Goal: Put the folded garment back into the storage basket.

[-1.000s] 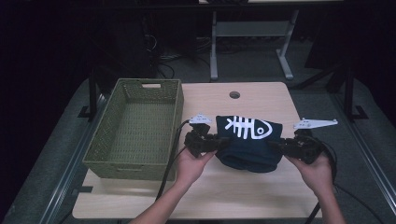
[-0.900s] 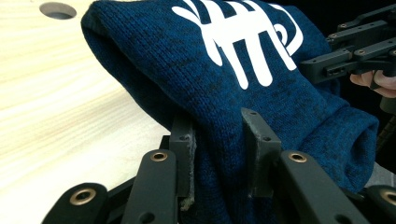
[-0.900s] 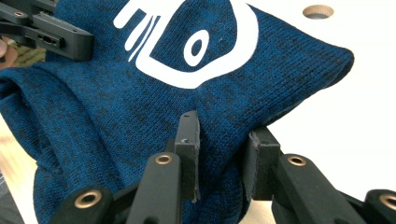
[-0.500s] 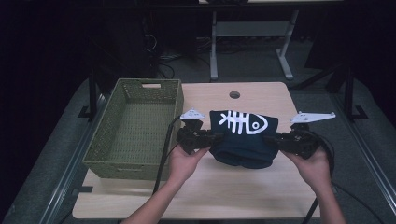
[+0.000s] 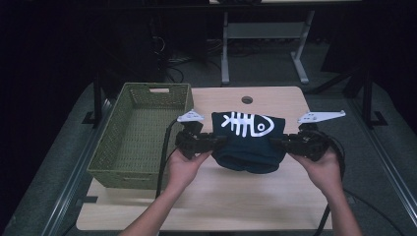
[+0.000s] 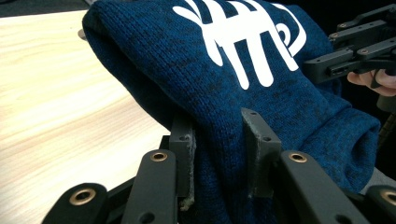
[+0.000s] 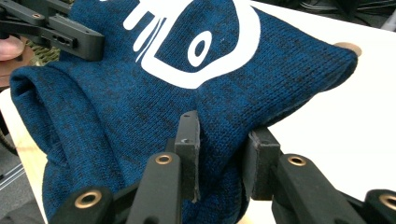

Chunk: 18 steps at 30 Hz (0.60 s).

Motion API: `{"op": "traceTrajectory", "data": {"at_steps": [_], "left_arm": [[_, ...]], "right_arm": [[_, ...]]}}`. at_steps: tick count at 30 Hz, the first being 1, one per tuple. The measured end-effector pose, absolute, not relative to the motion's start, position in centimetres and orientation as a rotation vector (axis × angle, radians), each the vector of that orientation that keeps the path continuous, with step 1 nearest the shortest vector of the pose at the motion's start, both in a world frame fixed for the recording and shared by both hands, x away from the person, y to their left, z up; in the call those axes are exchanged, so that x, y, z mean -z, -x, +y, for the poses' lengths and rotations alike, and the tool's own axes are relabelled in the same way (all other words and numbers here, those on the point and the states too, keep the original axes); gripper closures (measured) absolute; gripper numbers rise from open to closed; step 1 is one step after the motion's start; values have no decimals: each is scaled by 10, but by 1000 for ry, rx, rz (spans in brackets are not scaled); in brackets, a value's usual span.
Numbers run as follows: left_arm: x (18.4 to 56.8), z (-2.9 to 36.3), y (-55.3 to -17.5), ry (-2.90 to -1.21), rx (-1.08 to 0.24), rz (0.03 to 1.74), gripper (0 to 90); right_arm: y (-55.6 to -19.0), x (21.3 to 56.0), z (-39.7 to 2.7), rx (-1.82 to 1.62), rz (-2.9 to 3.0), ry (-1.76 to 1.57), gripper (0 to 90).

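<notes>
The left gripper (image 5: 216, 141) and right gripper (image 5: 278, 143) each pinch a side fold of the blue sweater (image 5: 248, 142), holding it over the middle of the table (image 5: 216, 196). A green basket (image 5: 140, 132) sits just left, with bare tabletop near and far. The sweater bears a white fish-skeleton print (image 5: 247, 124), no readable words.

Light wooden table (image 5: 275, 196); 1 green woven basket (image 5: 140, 135) sits at its left edge.
</notes>
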<state>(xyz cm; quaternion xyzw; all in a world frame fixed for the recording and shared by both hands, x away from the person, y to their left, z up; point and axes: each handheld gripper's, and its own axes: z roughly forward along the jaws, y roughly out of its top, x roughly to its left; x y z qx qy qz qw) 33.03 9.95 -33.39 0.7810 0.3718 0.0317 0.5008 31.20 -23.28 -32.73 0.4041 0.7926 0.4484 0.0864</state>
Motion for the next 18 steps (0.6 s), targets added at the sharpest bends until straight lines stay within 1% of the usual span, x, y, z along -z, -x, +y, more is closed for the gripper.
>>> {"op": "traceTrajectory", "data": {"at_steps": [18], "left_arm": [[321,121,-330,-1877,-88,914,683]], "right_arm": [[-319,314,-213,-1348,2405,-1153,708]]}}
